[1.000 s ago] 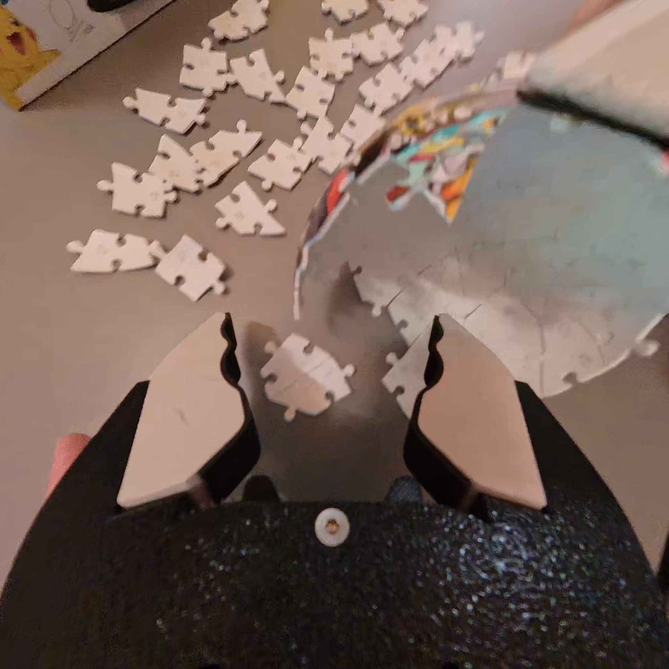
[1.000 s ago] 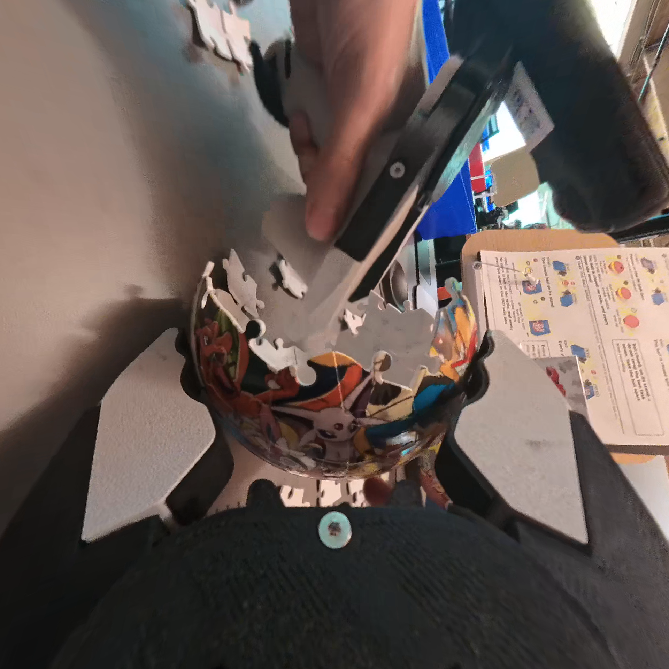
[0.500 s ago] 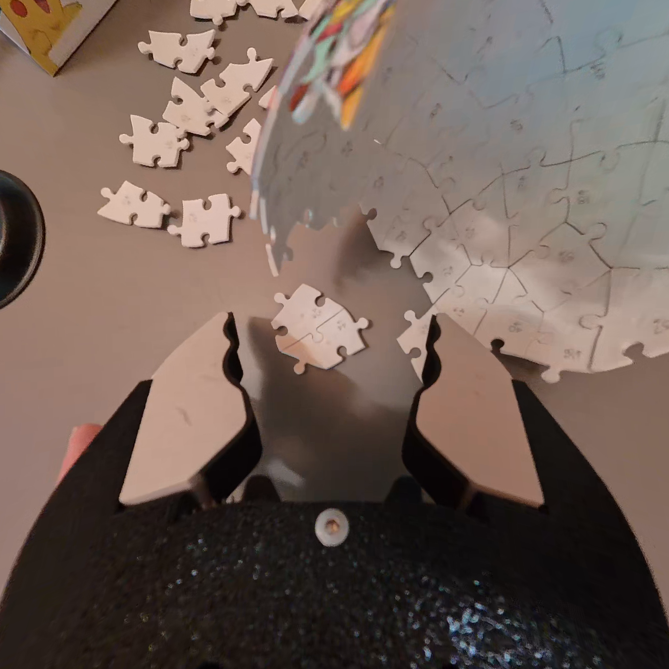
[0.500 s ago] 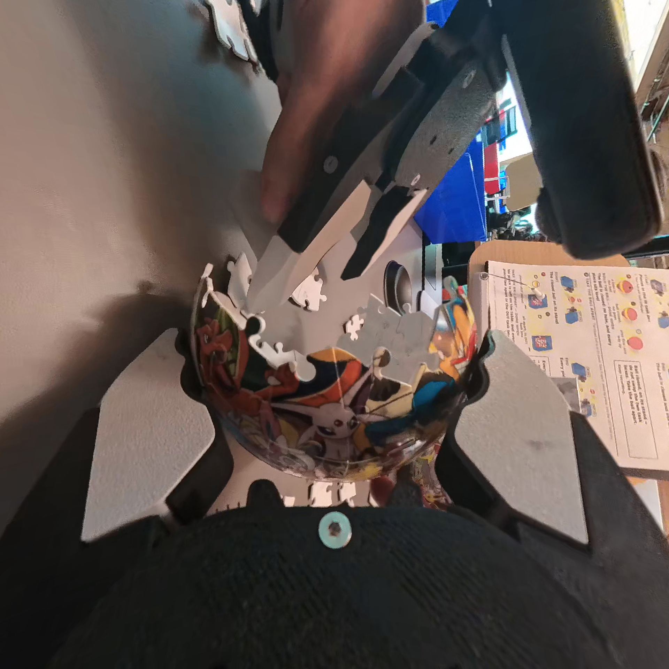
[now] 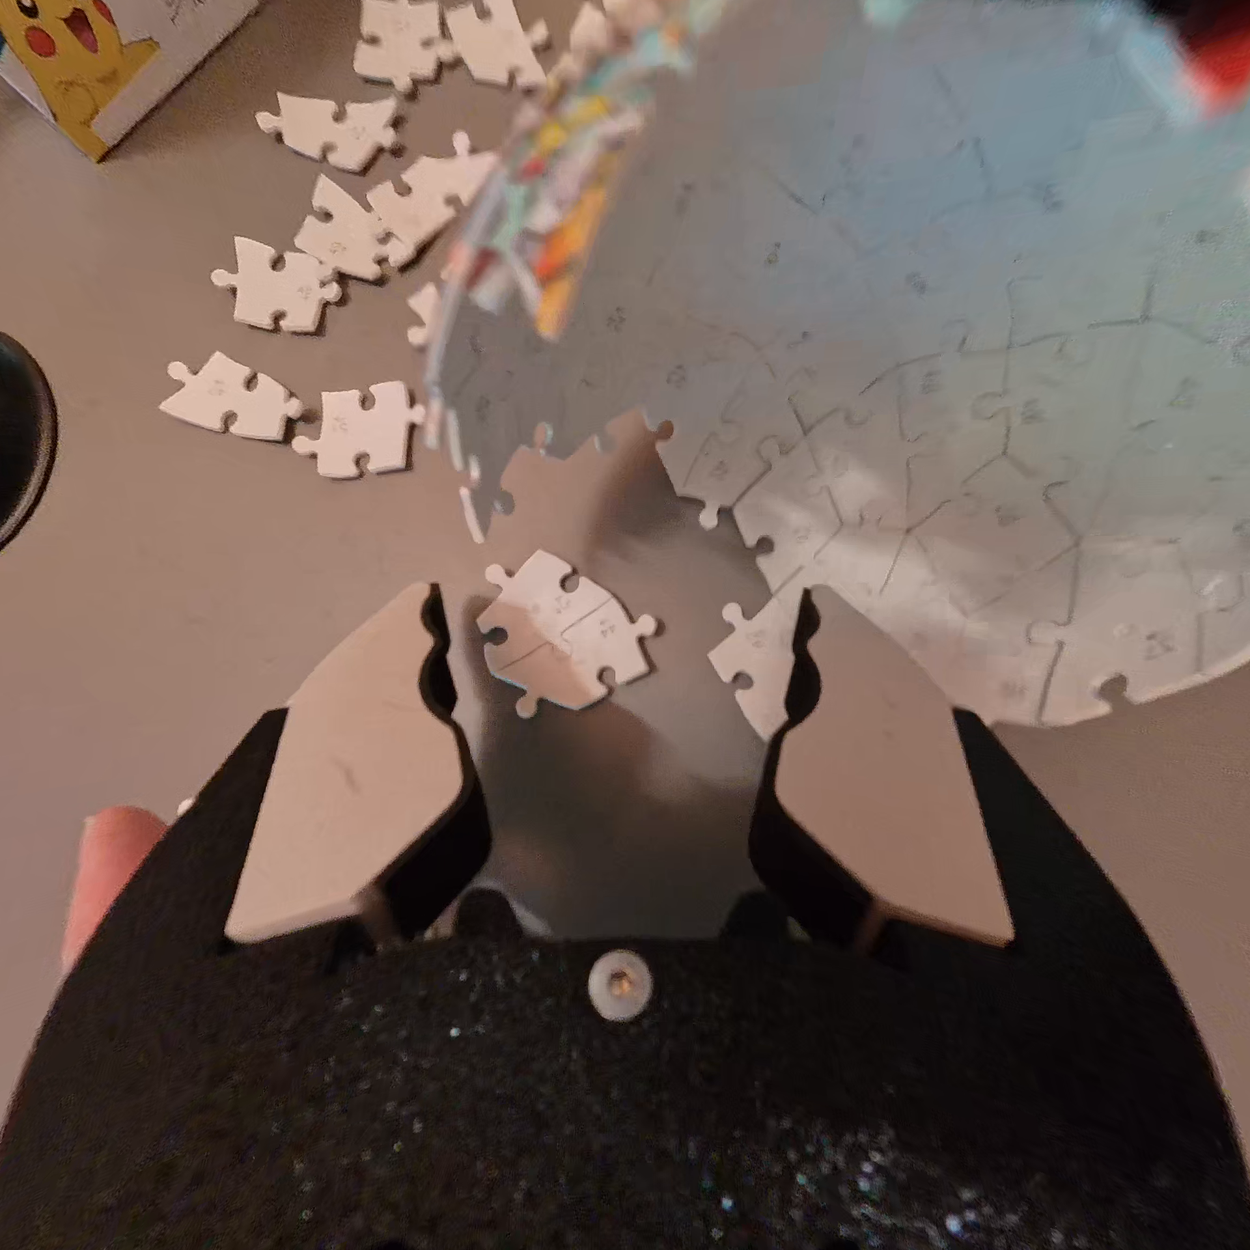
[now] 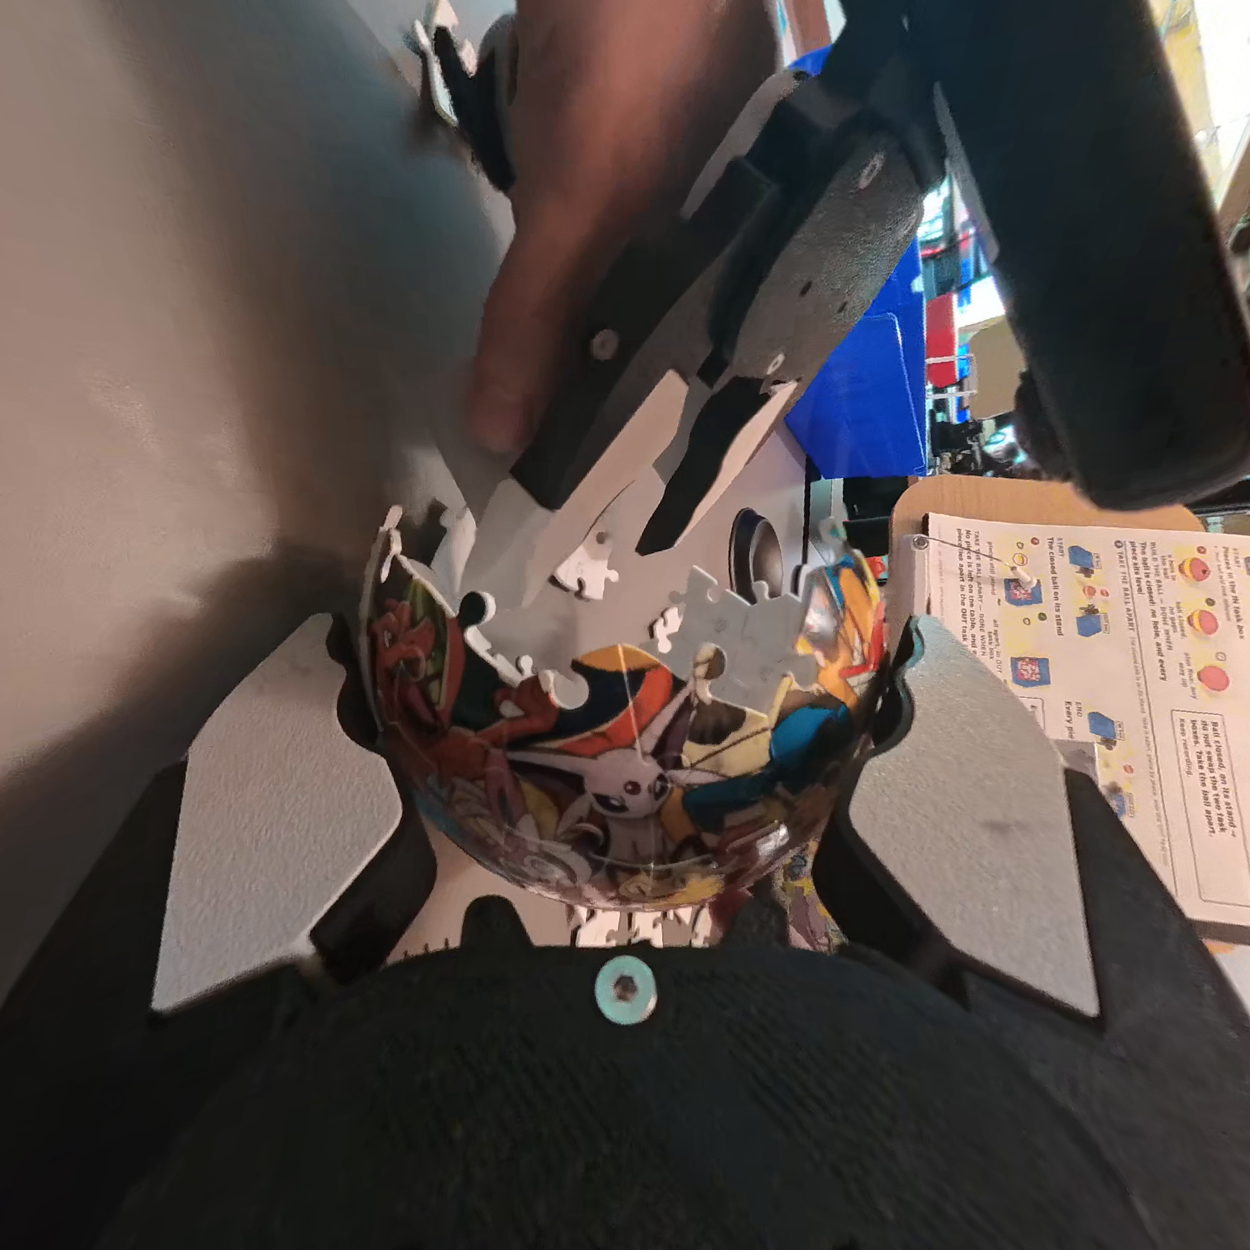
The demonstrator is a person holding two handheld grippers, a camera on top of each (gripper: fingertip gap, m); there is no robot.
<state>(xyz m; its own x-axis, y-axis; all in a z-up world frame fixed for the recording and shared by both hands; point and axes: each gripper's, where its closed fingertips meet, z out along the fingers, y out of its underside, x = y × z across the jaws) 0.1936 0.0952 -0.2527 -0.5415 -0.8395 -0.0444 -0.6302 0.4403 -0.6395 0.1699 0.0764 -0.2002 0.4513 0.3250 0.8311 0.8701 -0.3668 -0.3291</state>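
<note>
My right gripper (image 6: 626,629) is shut on a half-built puzzle ball (image 6: 609,778), one finger on each side of its colourful cartoon shell. The shell's open, jagged rim faces my left gripper. In the left wrist view the ball's pale grey inside (image 5: 947,406) fills the upper right. My left gripper (image 5: 619,609) is open, low over the grey table. A small cluster of joined white pieces (image 5: 565,632) lies between its fingertips. Another white piece (image 5: 751,649) sits against its right finger. The left gripper also shows in the right wrist view (image 6: 568,551), held by a hand (image 6: 541,270).
Several loose white puzzle pieces (image 5: 325,284) lie on the table to the upper left. A box with a yellow cartoon figure (image 5: 81,61) stands at the far left corner. A black round object (image 5: 20,433) is at the left edge. A printed sheet on a board (image 6: 1096,676), a blue bin (image 6: 859,406) and a dark ring (image 6: 757,561) lie beyond the ball.
The ball and my left gripper have come closer together, so the shell's inside now looms large at the right. The left gripper stayed open, with the small cluster still between its fingers.
</note>
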